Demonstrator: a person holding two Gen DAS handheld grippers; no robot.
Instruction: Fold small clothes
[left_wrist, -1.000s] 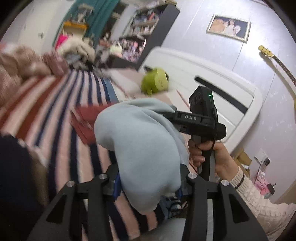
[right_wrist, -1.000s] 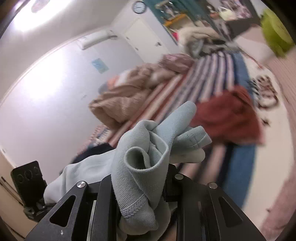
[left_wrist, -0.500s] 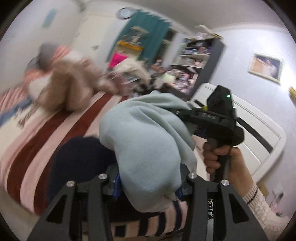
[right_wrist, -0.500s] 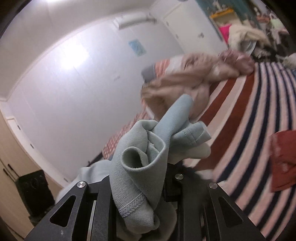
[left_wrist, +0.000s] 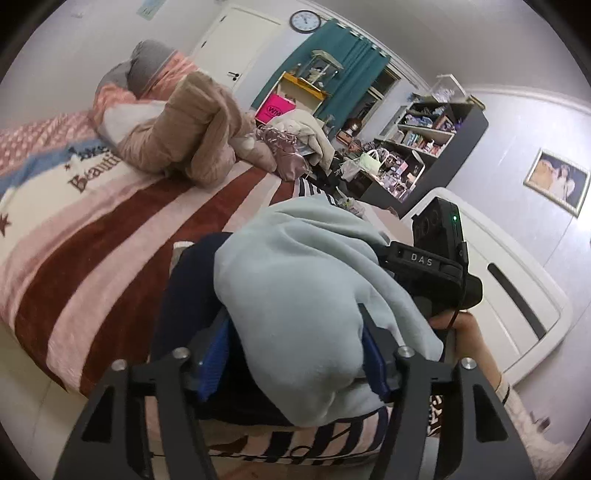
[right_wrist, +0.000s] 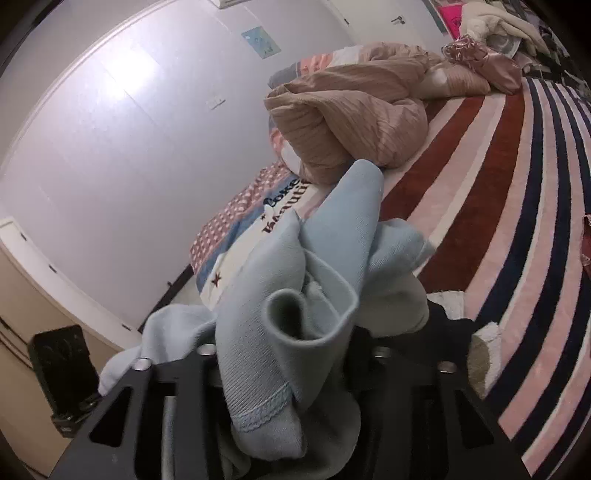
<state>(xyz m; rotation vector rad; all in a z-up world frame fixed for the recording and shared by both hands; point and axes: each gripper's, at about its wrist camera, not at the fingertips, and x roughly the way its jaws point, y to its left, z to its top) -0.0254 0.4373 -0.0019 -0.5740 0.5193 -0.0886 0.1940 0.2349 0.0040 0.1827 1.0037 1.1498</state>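
Note:
A pale blue small garment (left_wrist: 306, 295) hangs bunched between both grippers above the striped bed. My left gripper (left_wrist: 295, 354) is shut on one end of it; the cloth drapes over the blue pads (left_wrist: 214, 354). My right gripper (right_wrist: 291, 354) is shut on the other end, where the hemmed edge (right_wrist: 266, 410) curls up between its fingers. The right gripper also shows in the left wrist view (left_wrist: 436, 258), held by a hand, close to the right of the cloth. A dark navy garment (left_wrist: 184, 295) lies on the bed under the blue one.
The bed has a red, pink and navy striped blanket (right_wrist: 498, 184). A crumpled tan quilt (left_wrist: 192, 136) lies near the pillows. A white headboard (left_wrist: 517, 295) is at the right. Cluttered shelves (left_wrist: 417, 147) stand beyond. The wall (right_wrist: 110, 147) is close on the left.
Both grippers have swung with the blue garment toward the pillow end of the bed and over the dark navy garment. The red garment has left the left view. Both grips are unchanged.

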